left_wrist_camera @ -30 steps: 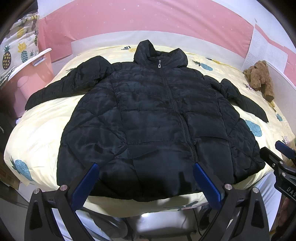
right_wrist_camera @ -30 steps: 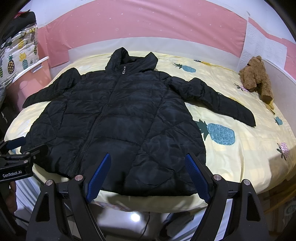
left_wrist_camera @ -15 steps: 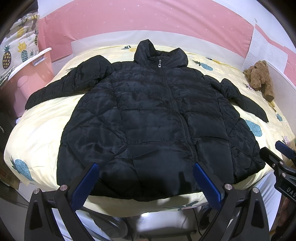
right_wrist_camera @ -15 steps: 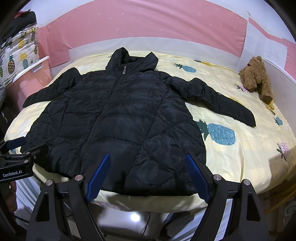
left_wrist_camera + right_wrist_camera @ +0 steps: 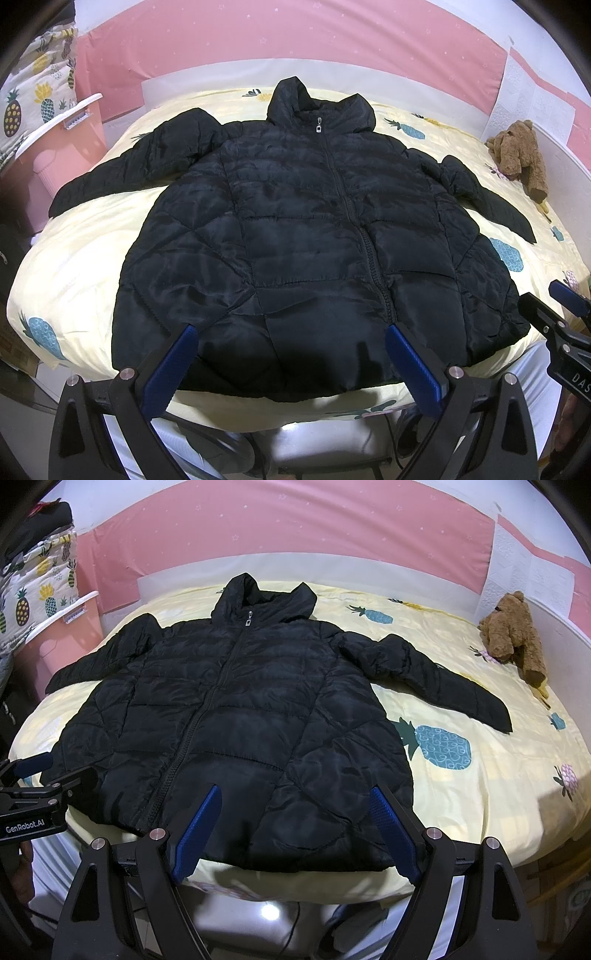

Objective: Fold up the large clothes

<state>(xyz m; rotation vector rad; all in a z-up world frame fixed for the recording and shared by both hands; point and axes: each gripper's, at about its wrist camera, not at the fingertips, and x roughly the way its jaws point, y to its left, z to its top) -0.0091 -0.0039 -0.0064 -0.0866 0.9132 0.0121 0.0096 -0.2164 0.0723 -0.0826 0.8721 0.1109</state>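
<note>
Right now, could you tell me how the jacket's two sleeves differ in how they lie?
The left sleeve runs out to the bed's side edge, its cuff at the drop-off; the right sleeve ends on open sheet near a blue pineapple print. The right sleeve bunches near its shoulder; the left lies smoother. Both are black, quilted and spread outward, unfolded.

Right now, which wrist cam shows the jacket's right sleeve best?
The right wrist view: the right sleeve lies whole against the yellow sheet, shoulder to cuff. In the left wrist view the same sleeve sits near the frame's edge, squeezed and foreshortened, its upper part merging with the jacket body.
</note>
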